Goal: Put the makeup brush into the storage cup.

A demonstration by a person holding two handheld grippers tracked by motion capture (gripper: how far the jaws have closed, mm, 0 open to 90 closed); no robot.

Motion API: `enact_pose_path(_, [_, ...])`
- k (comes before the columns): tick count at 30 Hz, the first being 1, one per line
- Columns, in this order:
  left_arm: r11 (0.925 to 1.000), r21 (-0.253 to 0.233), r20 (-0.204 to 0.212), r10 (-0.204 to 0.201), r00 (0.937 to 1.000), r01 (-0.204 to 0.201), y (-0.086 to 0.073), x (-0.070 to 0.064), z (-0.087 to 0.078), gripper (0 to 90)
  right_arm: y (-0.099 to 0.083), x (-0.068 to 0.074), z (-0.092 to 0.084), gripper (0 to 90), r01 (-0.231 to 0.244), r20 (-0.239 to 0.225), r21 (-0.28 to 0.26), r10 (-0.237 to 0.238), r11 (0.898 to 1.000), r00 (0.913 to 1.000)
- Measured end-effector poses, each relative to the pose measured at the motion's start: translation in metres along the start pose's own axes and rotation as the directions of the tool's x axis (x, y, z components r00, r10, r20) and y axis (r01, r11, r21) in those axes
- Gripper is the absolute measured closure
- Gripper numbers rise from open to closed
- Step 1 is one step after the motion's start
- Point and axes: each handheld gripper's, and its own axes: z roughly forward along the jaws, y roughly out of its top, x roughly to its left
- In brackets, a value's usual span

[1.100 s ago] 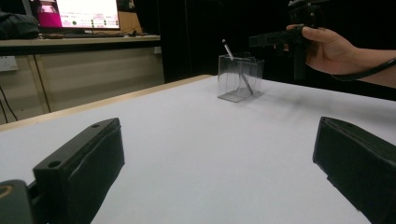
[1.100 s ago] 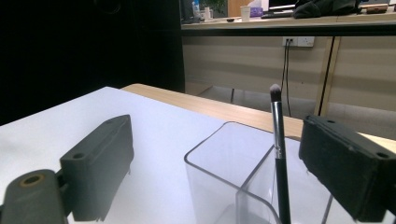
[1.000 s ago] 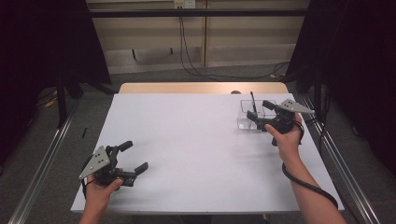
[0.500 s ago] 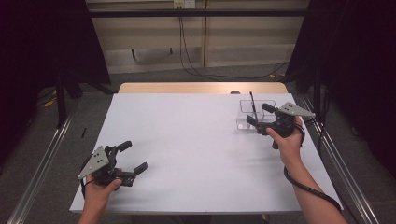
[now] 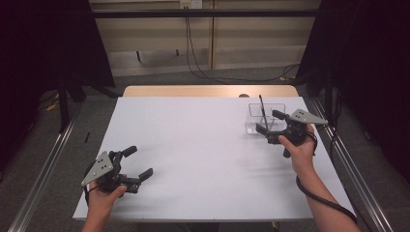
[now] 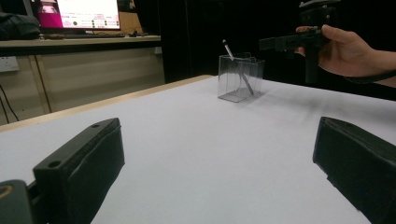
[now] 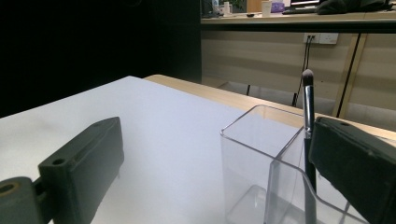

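Now the makeup brush (image 7: 307, 100) stands almost upright in the clear box (image 7: 261, 154), probably just past the right gripper (image 5: 269, 123), whose empty jaws have just been opening wide.

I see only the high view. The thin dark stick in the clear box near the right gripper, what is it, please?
Observer: It is a makeup brush. In the right gripper view its soft bristles point up.
Operator: Does the right gripper hold it?
Observer: No. The right gripper has just been opening its fingers, and neither one presses on the brush.
Operator: Is the box one single space?
Observer: No. The clear box has an inner wall, which makes two compartments.
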Motion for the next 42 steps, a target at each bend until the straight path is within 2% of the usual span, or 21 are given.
enact_pose_path(16, [0.9999,-0.006,-0.003,-0.008,1.0000,0.008,0.000,0.000,-0.001,1.8,-0.004,0.009,-0.012,1.3,0.030,-0.032,0.003,-0.029,1.000,0.9991])
enact_pose_path(23, [0.9999,-0.009,-0.003,-0.014,0.9999,0.014,0.000,-0.001,-0.001,1.8,-0.009,0.011,-0.021,0.9,0.022,-0.041,0.010,-0.021,1.000,0.9989])
enact_pose_path(27, [1.0000,-0.004,-0.003,-0.002,1.0000,0.002,0.001,0.000,-0.001,1.8,-0.011,0.012,-0.026,0.9,0.024,-0.045,0.003,-0.024,1.000,0.9987])
enact_pose_path(28, [0.9998,-0.011,-0.004,-0.014,0.9999,0.014,0.000,-0.001,-0.001,1.8,-0.011,0.012,-0.027,0.9,0.023,-0.046,0.006,-0.023,1.000,0.9987])
enact_pose_path(42, [1.0000,-0.002,-0.002,0.002,1.0000,-0.002,0.001,-0.001,-0.002,1.8,-0.016,0.020,-0.037,0.7,0.054,-0.065,0.024,-0.053,0.998,0.9965])
